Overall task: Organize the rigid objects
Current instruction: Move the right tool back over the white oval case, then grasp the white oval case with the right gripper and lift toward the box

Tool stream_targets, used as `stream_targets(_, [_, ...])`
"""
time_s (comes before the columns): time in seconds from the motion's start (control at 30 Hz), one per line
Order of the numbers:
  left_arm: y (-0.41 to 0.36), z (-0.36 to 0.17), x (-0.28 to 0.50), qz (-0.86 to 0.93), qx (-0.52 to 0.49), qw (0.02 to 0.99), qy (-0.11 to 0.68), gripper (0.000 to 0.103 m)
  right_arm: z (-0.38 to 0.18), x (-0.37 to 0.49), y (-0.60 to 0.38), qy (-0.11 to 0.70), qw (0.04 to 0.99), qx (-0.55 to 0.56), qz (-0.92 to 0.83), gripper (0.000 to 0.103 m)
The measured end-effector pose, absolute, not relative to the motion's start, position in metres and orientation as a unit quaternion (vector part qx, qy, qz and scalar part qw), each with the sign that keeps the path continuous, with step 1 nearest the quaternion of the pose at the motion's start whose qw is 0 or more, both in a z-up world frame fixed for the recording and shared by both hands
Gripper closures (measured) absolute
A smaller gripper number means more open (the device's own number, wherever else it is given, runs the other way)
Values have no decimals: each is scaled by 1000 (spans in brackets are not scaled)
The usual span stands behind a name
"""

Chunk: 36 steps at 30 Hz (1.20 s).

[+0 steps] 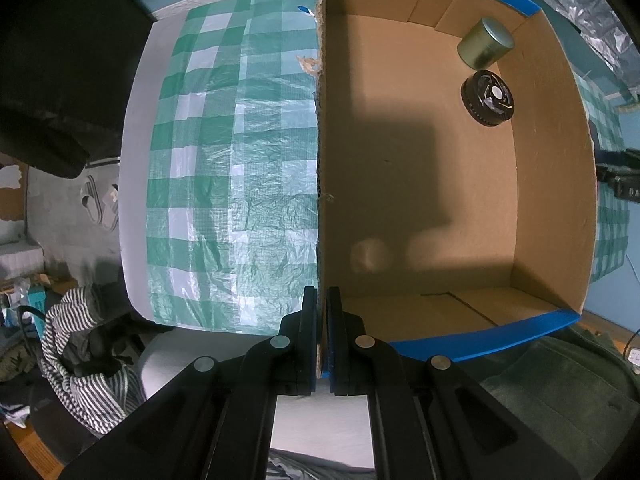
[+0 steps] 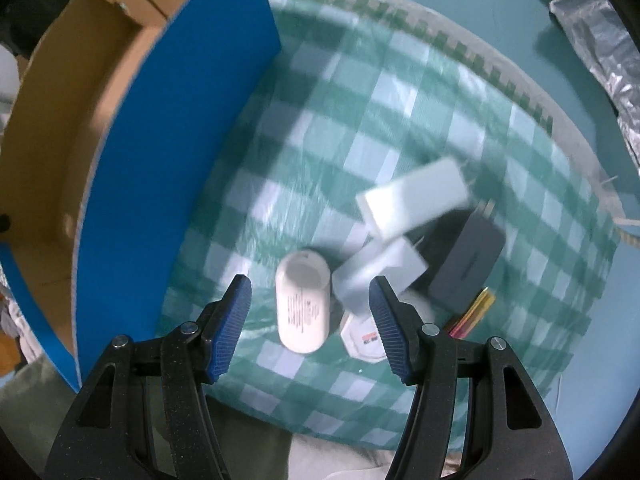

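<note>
Two items — a metal tin (image 1: pixel 485 43) and a black round part (image 1: pixel 487 97) — are already lying in the cardboard box (image 1: pixel 420 184). The left gripper (image 1: pixel 322 336) is clamping the box wall, fingers narrow. The right gripper (image 2: pixel 310 320) is hovering with fingers wide over the white bottle (image 2: pixel 303 305) — one of several items remaining on the table (image 2: pixel 360 128). Judged clearance beside the box's blue wall is ample.

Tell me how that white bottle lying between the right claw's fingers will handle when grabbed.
The white bottle lies on its side, so it may roll if nudged. Its smooth rounded wall looks rigid but perhaps slippery. The right claw is open around it.
</note>
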<state>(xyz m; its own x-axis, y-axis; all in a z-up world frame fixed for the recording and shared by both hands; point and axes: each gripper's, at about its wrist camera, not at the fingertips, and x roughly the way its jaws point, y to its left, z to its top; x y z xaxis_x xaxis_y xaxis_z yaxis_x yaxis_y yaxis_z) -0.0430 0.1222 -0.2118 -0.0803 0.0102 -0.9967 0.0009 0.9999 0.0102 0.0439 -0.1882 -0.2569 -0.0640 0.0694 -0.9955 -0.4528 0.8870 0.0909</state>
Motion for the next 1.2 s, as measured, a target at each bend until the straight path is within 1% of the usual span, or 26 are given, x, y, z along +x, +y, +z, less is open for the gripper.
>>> stream_targets(0.33, [122,-213,-43,4,3,677,736,99,-257,31,-193,703,670,-128,201,37])
stream_targets(0.43, [122,-213,-43,4,3,676,737,99,-256,28,-190,698,673,-140,202,36])
stream_targets(0.77, [122,-214,-43,5,1,677,736,99,-256,17,-187,714,657,-126,207,37])
stream_targets(1.0, [121,-215,-43,4,2,677,736,99,-285,15,-184,729,645,-136,183,37])
stream_targets(1.07, [121,-215,-43,4,2,676,736,99,-288,18,-182,725,652,-134,176,35])
stream_targets(1.2, [121,-214,-43,4,4,677,736,99,-296,26,-173,725,651,-141,173,40])
